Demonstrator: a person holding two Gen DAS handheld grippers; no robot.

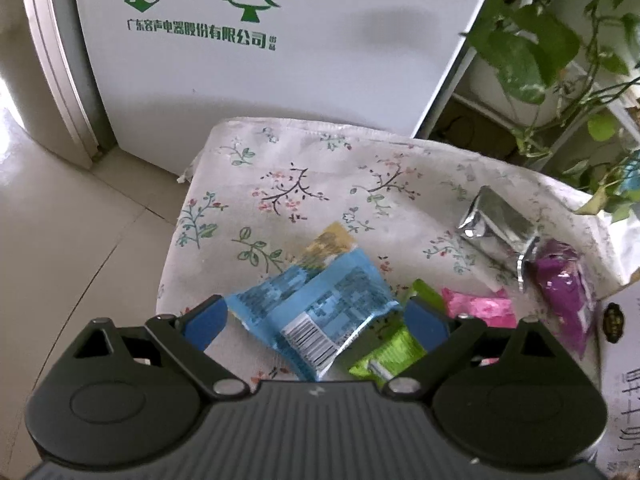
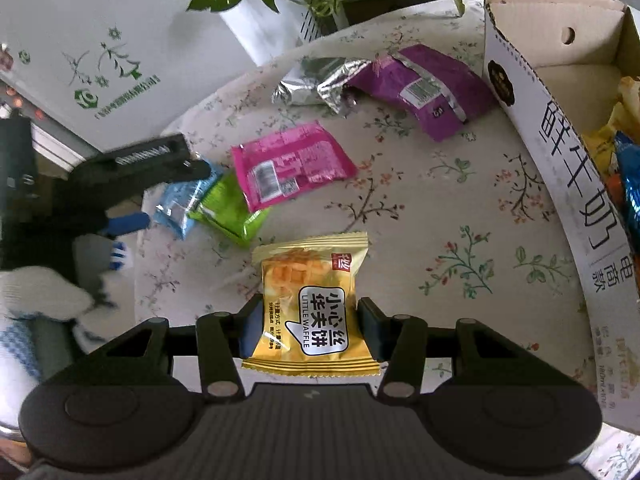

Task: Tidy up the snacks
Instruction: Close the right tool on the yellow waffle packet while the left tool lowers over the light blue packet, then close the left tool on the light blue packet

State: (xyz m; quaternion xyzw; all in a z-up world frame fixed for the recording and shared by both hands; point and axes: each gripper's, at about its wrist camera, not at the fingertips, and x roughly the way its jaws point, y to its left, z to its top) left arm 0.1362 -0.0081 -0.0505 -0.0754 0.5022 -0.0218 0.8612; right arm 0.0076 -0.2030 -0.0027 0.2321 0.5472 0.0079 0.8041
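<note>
While the right gripper [image 2: 310,322] pinches the yellow waffle packet [image 2: 310,304] across its short width, both pads pressed to the packet's side edges, the packet's long axis runs straight out along the fingers, toward 12 o'clock in the right wrist view

Cardboard box [image 2: 560,152]: lies from 1 to 3 o'clock of the held packet, open top, already holding several wrapped snacks. Judged the destination, so the carry runs up and to the right, with the near wall of the box between packet and interior; the packet needs to clear that wall

Left gripper [image 1: 316,320]: jaws stand wide, nothing gripped. Blue packet [image 1: 320,312] sits between the fingers, long axis slanting from 10 to 4 o'clock in the left wrist view, so it lies askew to the closing line. Green packet [image 1: 390,344] pokes out from under its right edge and touches the right finger; a close here risks taking both

Remaining on the flowered cloth [image 1: 280,168]:
- pink packet [image 2: 290,164], overlapping the green one, at 11 o'clock of the yellow packet
- purple packet [image 2: 424,88] at 1 o'clock, just beside the box wall
- silver packet [image 2: 320,84] touching the purple one's left end

Nearness: the right hand is nearer the box; the left hand is nearer the blue/green/pink cluster. Task judged partly done
</note>
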